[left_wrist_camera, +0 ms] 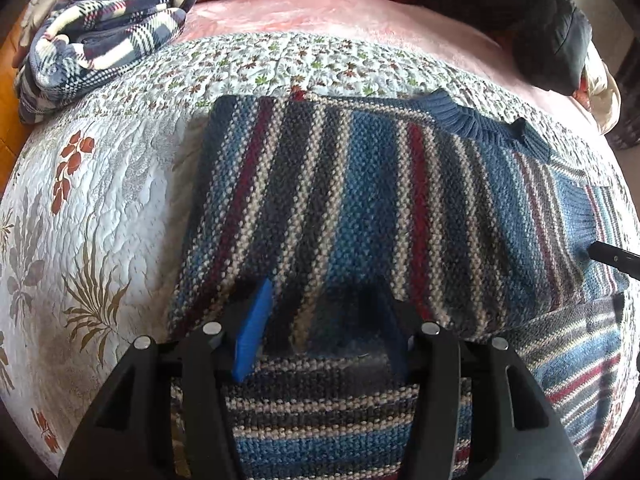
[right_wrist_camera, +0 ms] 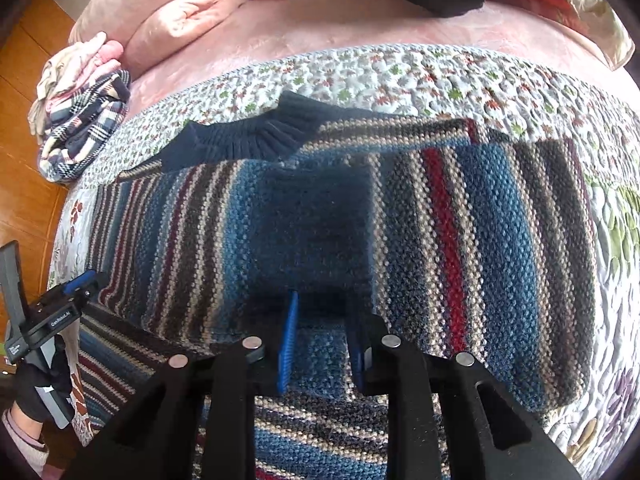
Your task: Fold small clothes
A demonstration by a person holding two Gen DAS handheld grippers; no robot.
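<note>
Striped knit sweater (left_wrist_camera: 360,200) lies flat on bed quilt (left_wrist_camera: 100,208), collar toward far edge. Left gripper (left_wrist_camera: 320,332) and right gripper (right_wrist_camera: 324,340) over its near fold, jaws apart, gripping nothing.

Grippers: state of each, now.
Left gripper: jaws open, over the striped sweater, holding nothing.
Right gripper: jaws open, holding nothing.
</note>
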